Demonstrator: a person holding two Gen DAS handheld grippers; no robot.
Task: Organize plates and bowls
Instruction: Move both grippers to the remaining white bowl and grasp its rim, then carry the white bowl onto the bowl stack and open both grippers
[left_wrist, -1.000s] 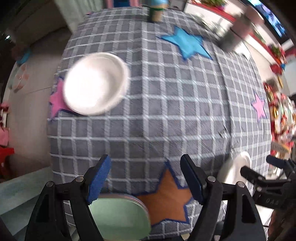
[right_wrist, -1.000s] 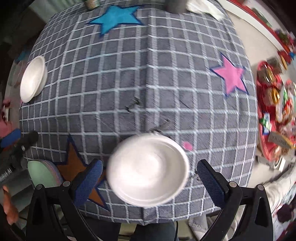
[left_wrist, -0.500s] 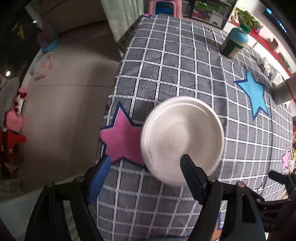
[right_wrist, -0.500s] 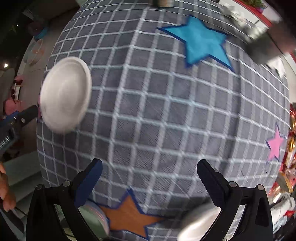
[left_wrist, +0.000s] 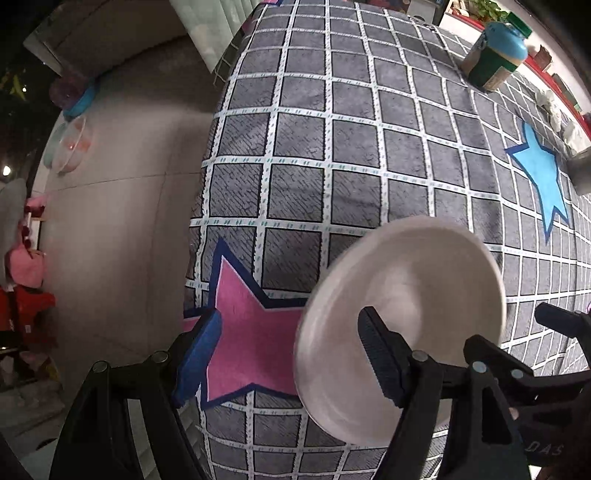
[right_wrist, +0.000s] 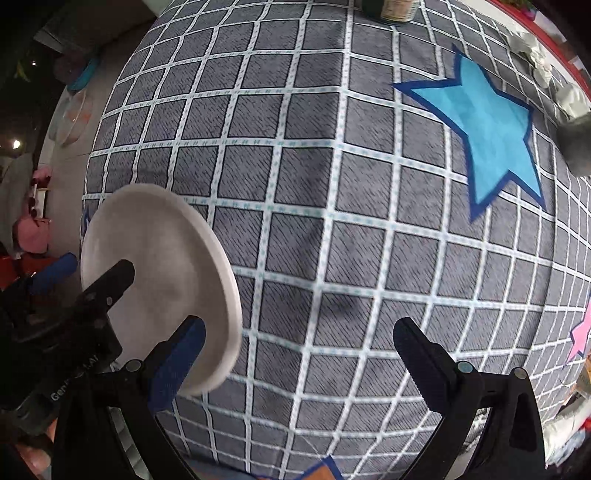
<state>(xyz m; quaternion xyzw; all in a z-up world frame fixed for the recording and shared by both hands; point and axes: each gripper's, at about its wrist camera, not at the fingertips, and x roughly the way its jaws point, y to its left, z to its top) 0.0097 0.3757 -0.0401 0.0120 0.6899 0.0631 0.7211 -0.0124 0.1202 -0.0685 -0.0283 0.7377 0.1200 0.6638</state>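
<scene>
Now: Left Jaws Closing Over the White Bowl's Rim

Now the left gripper (left_wrist: 291, 350) straddles the white bowl (left_wrist: 402, 295) at five o'clock, jaws closing but not yet pinching. Seat the rim deep before lifting. The right gripper (right_wrist: 295, 354) hangs open, empty. Checked cloth covers the table (right_wrist: 332, 184); a green jar (left_wrist: 495, 55) stands at one o'clock.
</scene>
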